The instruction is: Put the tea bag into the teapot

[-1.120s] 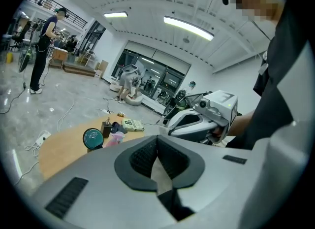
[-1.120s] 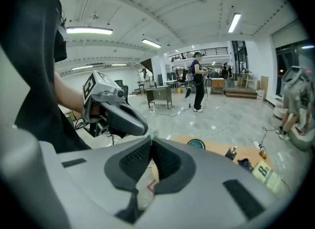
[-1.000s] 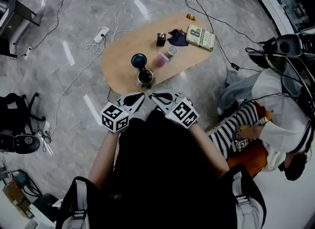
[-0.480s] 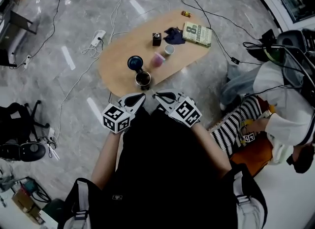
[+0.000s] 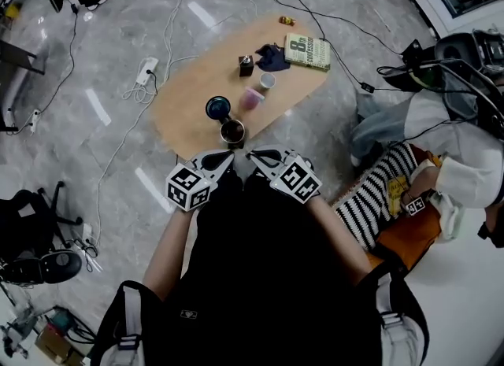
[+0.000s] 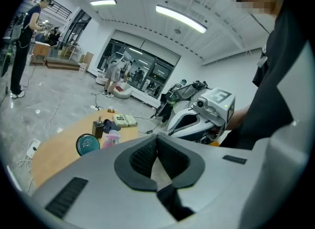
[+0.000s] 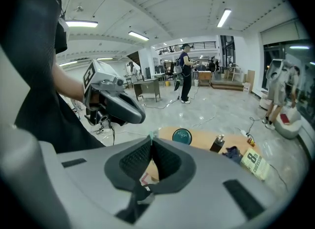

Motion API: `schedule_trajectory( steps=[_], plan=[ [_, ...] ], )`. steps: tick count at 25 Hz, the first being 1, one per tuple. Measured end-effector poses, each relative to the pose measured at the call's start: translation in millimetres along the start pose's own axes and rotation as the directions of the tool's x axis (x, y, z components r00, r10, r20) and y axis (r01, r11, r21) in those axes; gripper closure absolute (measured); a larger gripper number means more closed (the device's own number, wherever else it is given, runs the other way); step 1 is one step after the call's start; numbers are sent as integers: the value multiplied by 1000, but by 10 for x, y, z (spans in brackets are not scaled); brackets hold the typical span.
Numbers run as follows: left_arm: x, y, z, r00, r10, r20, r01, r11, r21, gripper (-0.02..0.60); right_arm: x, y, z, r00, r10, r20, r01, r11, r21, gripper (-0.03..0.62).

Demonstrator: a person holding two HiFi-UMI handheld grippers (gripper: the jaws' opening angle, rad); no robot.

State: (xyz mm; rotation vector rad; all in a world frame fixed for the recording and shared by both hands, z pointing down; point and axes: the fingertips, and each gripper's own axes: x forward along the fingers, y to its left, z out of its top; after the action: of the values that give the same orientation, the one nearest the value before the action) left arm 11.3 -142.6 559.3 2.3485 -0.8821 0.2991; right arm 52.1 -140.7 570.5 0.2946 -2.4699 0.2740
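Note:
The dark teapot (image 5: 232, 131) stands open at the near end of the oval wooden table (image 5: 185, 105), its round blue lid (image 5: 218, 107) lying just behind it. My two grippers hang close together in front of my body, short of the table's near edge. My right gripper (image 5: 253, 154) is shut; in the right gripper view a thin green-edged tea bag (image 7: 151, 134) pokes out at the jaw tips, with red-and-white paper in the gap below. My left gripper (image 5: 226, 155) is shut too, and the left gripper view shows only a pale strip behind its pads (image 6: 147, 155).
Farther along the table are a pink thing (image 5: 252, 99), a small cup (image 5: 267, 81), a dark little box (image 5: 246, 65), a dark blue cloth (image 5: 272, 57) and a book (image 5: 307, 51). Cables and power strips (image 5: 146, 67) trail over the grey floor. A person (image 5: 449, 160) sits at the right.
Both grippers stay side by side and shut, sinking slightly. The head view has shifted, so the table now sits a little higher and further left.

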Motion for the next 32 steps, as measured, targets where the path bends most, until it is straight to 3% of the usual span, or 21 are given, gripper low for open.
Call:
schedule_trajectory(
  steps=[11,24,32],
  plan=[
    [-232,354,11,996,-72,-44,74,996,44,572,496,-38,-98,993,-43,-106,42,999,-14,582],
    [-408,622,-36,993,-51,-107,54,998,19,572,1107,-343,-577,980,-26,-200,36,998,44,580],
    [-315,732,-68,987,-59,-147,59,998,0,572,1449,-565,-990,966,-8,-259,51,986,160,580]
  ],
)
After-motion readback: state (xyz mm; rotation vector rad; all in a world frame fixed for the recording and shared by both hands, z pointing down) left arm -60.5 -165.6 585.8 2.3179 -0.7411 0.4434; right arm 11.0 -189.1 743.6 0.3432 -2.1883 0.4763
